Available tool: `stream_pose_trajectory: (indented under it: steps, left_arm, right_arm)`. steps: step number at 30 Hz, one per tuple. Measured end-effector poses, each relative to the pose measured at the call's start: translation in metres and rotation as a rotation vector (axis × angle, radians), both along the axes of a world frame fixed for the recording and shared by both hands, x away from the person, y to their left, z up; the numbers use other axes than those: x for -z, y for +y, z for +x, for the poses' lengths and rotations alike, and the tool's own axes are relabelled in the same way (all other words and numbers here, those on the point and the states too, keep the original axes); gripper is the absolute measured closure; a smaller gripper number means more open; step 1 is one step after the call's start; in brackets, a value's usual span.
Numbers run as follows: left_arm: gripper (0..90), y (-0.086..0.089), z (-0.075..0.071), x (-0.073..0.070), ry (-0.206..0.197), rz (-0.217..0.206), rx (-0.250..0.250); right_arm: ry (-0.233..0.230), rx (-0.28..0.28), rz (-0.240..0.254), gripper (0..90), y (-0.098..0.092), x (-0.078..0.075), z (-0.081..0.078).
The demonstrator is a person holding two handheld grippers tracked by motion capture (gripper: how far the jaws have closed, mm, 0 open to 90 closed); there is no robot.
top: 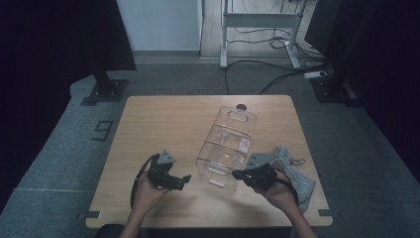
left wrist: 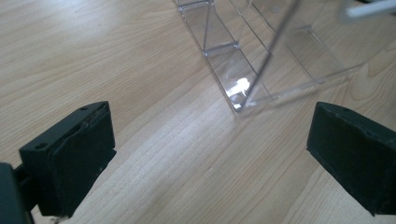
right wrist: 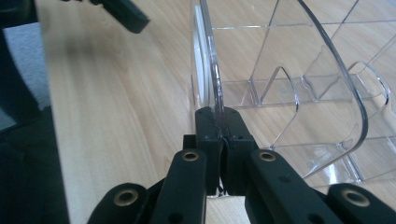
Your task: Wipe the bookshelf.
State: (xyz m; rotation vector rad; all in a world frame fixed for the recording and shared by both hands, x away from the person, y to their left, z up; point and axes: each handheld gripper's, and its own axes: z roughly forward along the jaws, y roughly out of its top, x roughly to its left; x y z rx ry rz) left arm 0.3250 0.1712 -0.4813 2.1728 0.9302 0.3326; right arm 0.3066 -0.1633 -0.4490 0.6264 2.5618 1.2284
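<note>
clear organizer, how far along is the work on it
Done: the right gripper has shut on the near wall of the clear organizer, which stands on the table. In hand: that grip; the left gripper is open, beside the organizer, not touching it. Left: the compartments look empty, and the grey cloth lies by the right hand, untouched.

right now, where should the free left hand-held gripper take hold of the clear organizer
On the thin near-left wall of the clear organizer, coming from the left side with the left hand-held gripper, whose jaws stand open. The walls are thin upright sheets, and the right hand-held gripper is already pinching one edge.
</note>
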Motion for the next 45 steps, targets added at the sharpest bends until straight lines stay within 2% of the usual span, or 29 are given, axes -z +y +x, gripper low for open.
stream_pose_trajectory:
  steps: [3,8,10,13,17,19,20,24,28,31,32,33,45]
  left_arm:
    - [1.2,-0.001,-0.001,0.0,-0.013,0.003,0.013]
    - [1.6,-0.003,-0.003,-0.001,-0.032,0.008,0.036]
    - [1.8,-0.004,-0.005,-0.002,-0.043,0.014,0.051]
    - [1.8,-0.005,-0.007,-0.004,-0.056,0.009,0.065]
    - [1.7,-0.006,-0.008,-0.005,-0.051,-0.005,0.079]
    - [1.6,-0.006,-0.008,-0.005,-0.052,0.002,0.085]
    - [1.6,-0.006,-0.008,-0.005,-0.052,0.002,0.085]
    - [1.5,-0.007,-0.009,-0.004,-0.049,0.003,0.092]
    - [1.2,-0.008,-0.01,-0.005,-0.046,0.008,0.096]
    - [0.1,-0.008,-0.01,-0.005,-0.036,-0.003,0.085]
    - [0.0,-0.009,-0.01,-0.006,-0.015,-0.022,0.06]
    - [0.0,-0.009,-0.01,-0.007,-0.012,-0.016,0.053]
    - [1.4,-0.008,-0.01,-0.009,-0.009,-0.018,0.048]
  right_arm:
    - [-0.004,0.025,-0.006,87.6,0.001,0.0,0.0]
    - [-0.002,0.031,-0.003,85.4,0.001,0.0,0.0]
    - [0.022,0.025,0.006,77.2,-0.001,0.0,0.001]
    - [0.029,0.036,-0.007,73.7,-0.006,-0.002,0.0]
    - [0.045,0.026,0.015,79.1,-0.014,-0.001,0.001]
    - [0.046,0.018,0.009,85.2,-0.013,0.001,0.001]
    - [0.046,0.018,0.009,85.2,-0.013,0.001,0.001]
    - [0.028,0.012,-0.009,86.8,-0.007,0.0,-0.001]
    - [0.025,0.002,-0.005,86.7,0.0,0.001,-0.003]
    - [0.025,-0.003,0.0,86.3,0.004,0.001,-0.003]
    - [0.028,-0.009,0.005,86.1,0.009,0.002,-0.004]
    - [0.029,-0.011,0.004,86.1,0.01,0.001,-0.004]
    - [0.024,-0.051,-0.005,84.0,0.04,0.001,-0.003]
